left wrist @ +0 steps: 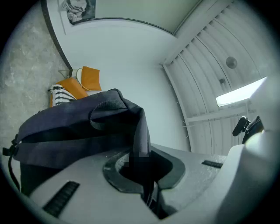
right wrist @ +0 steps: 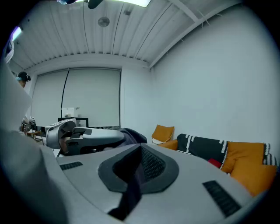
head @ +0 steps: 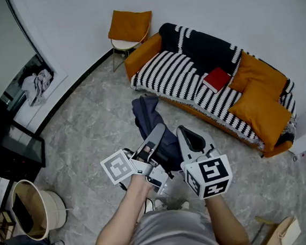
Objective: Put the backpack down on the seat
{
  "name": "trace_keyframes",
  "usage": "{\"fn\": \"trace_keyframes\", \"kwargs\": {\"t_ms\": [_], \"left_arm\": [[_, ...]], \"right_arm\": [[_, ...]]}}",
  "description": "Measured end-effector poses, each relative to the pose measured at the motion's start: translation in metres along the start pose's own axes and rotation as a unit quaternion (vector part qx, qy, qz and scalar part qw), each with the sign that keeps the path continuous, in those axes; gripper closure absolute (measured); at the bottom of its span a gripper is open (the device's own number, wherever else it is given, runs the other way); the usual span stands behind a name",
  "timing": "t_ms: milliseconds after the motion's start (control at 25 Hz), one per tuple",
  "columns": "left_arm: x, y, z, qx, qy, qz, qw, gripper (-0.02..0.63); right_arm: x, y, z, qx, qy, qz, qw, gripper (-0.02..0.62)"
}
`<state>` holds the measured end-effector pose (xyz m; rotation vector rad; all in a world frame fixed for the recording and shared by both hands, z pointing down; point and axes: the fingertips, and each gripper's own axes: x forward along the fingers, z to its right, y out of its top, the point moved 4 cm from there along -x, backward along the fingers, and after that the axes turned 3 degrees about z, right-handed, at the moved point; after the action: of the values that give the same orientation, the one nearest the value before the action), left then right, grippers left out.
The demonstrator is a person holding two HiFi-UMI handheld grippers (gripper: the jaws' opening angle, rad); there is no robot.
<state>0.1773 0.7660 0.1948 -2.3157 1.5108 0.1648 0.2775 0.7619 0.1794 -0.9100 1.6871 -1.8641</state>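
Backpack (head: 144, 113) aloft in left claw (head: 158, 132), right claw (head: 182, 132)

**Cool, even light; fisheye bend**

A ceiling panel (left wrist: 243, 91) burns out white up and right of the left gripper (left wrist: 141, 164), whose jaws are soft with blur; the backpack (left wrist: 78, 127) in them sinks into shadow. Both gripper views curve and blacken at the corners. The head view is sharp.
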Motion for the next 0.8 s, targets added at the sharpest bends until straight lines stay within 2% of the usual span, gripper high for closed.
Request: {"fn": "trace_keyframes", "kwargs": {"t_ms": [400, 800], "left_arm": [[-0.005, 0.017, -0.013, -0.021, 0.003, -0.01, 0.9997, 0.581], [-0.004, 0.04, -0.022, -0.031, 0.005, -0.021, 0.9993, 0.581]], "right_arm": [[0.019, -0.003, -0.012, 0.011, -0.011, -0.002, 1.0, 0.594], [0.039, -0.001, -0.019, -0.009, -0.014, -0.018, 1.0, 0.594]]}}
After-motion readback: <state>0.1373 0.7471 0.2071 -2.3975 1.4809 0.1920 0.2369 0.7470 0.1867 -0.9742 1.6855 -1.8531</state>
